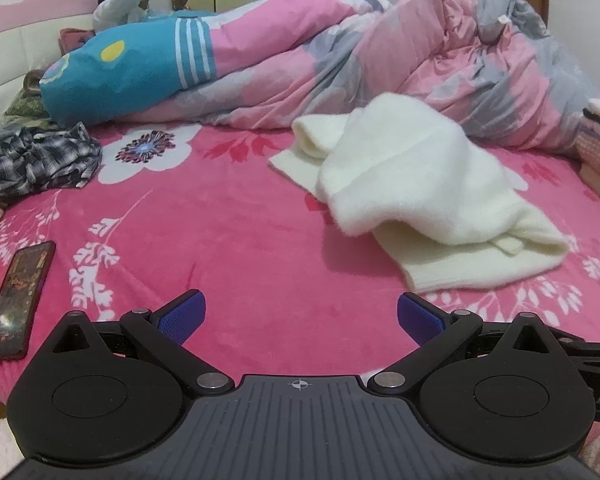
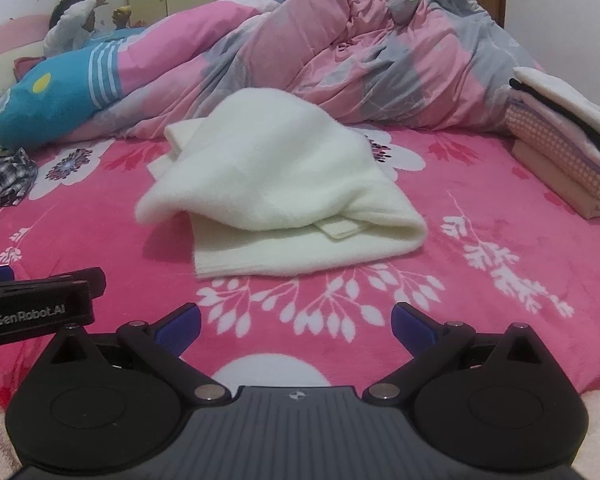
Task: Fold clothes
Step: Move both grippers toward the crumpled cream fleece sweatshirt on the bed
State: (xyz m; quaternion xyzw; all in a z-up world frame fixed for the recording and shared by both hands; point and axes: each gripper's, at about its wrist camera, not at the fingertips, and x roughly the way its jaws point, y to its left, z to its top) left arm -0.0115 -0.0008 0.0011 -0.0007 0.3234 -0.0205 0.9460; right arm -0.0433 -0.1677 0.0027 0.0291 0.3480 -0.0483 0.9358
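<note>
A cream fleece garment (image 1: 420, 188) lies loosely bunched on the pink flowered bed cover (image 1: 240, 248); in the right wrist view the garment (image 2: 276, 184) sits straight ahead. My left gripper (image 1: 300, 316) hovers near the bed's front edge, open and empty, with the garment ahead to its right. My right gripper (image 2: 296, 326) is open too, nothing between its blue pads (image 2: 180, 330), a short way short of the garment's near hem. A crumpled plaid shirt (image 1: 36, 160) lies at the left. A stack of folded clothes (image 2: 568, 136) rests at the right.
A rumpled pink and grey quilt (image 1: 380, 68) and a blue cushion (image 1: 120, 76) fill the back of the bed. A phone (image 1: 18, 298) lies at the front left. The left gripper's body (image 2: 40, 304) shows at the left of the right wrist view.
</note>
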